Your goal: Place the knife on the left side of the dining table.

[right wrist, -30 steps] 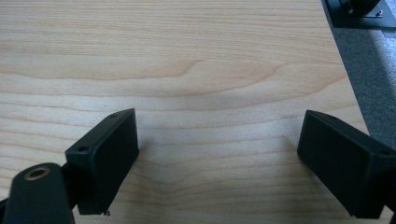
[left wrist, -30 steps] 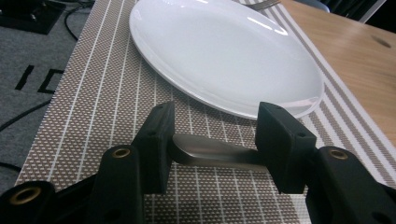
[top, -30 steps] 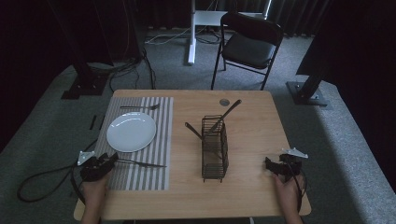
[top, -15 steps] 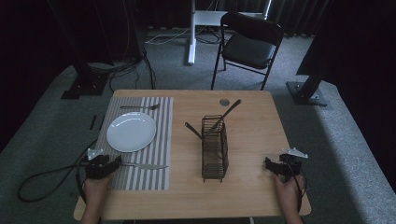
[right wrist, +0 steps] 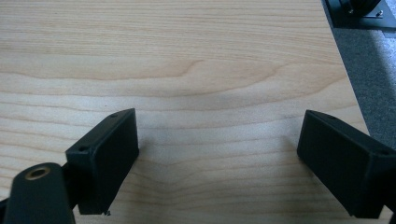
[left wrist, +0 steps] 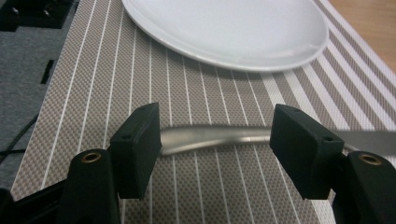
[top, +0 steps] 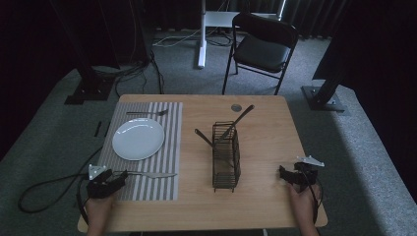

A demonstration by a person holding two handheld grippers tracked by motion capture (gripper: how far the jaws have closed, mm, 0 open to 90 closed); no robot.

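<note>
The left gripper (top: 117, 178) has just been opening; its jaws stand clear of the knife (left wrist: 212, 138) between them, which lies released on the striped placemat (top: 169, 147) beside the plate (top: 138, 138), as a setting needs. The right gripper (top: 286, 173) waits agape over bare table (right wrist: 196, 70).

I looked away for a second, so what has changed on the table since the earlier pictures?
The left gripper has drawn back toward the table's near edge; its jaws have just been opening, letting go of the knife, which lies on the striped placemat. The right gripper, plate and wire basket stayed put.
</note>
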